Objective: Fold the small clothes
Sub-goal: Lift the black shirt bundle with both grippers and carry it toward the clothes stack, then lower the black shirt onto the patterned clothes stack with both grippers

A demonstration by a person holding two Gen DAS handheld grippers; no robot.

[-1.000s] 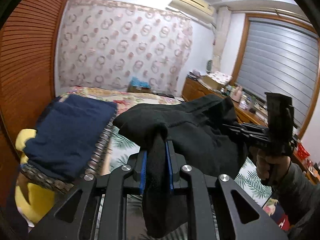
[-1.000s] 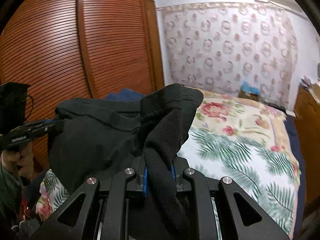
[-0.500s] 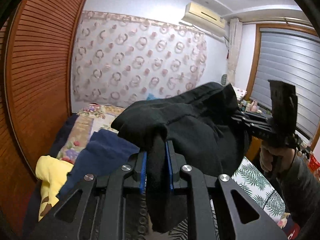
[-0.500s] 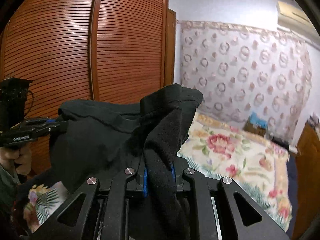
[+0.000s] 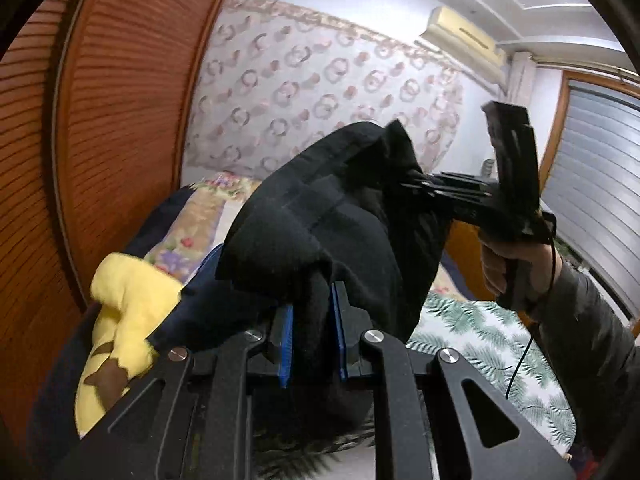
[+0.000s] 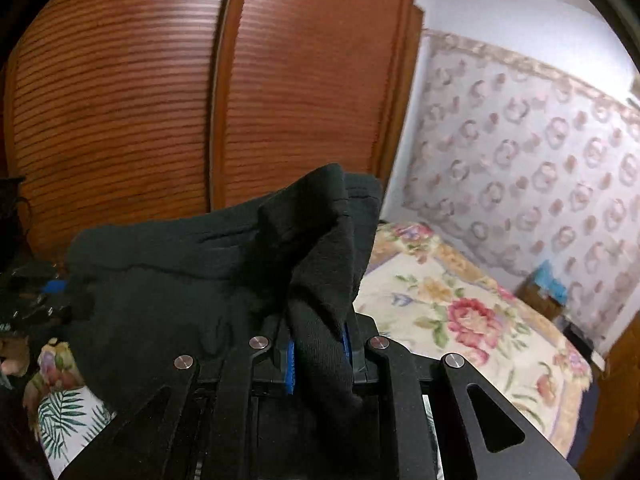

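Note:
A black garment (image 5: 328, 220) hangs in the air between both grippers, above the bed. My left gripper (image 5: 312, 340) is shut on one bunched end of it, its blue pads pressing the cloth. My right gripper (image 6: 318, 350) is shut on the other end of the black garment (image 6: 192, 280). In the left wrist view the right gripper (image 5: 416, 186) shows at the right, held by a hand (image 5: 500, 268) in a grey sleeve. The left gripper (image 6: 60, 286) peeks in at the left edge of the right wrist view, mostly hidden by cloth.
A folded navy garment (image 5: 224, 304) lies under the black one, beside a yellow plush toy (image 5: 120, 312). The bed (image 6: 460, 320) has a floral and palm-leaf cover. Slatted wooden wardrobe doors (image 6: 160, 100) stand close on the left. A patterned curtain (image 5: 320, 92) covers the far wall.
Both grippers have swung left toward the wardrobe with the black garment stretched between them, and both have rolled. The navy garment and yellow toy now sit closer under the left gripper.

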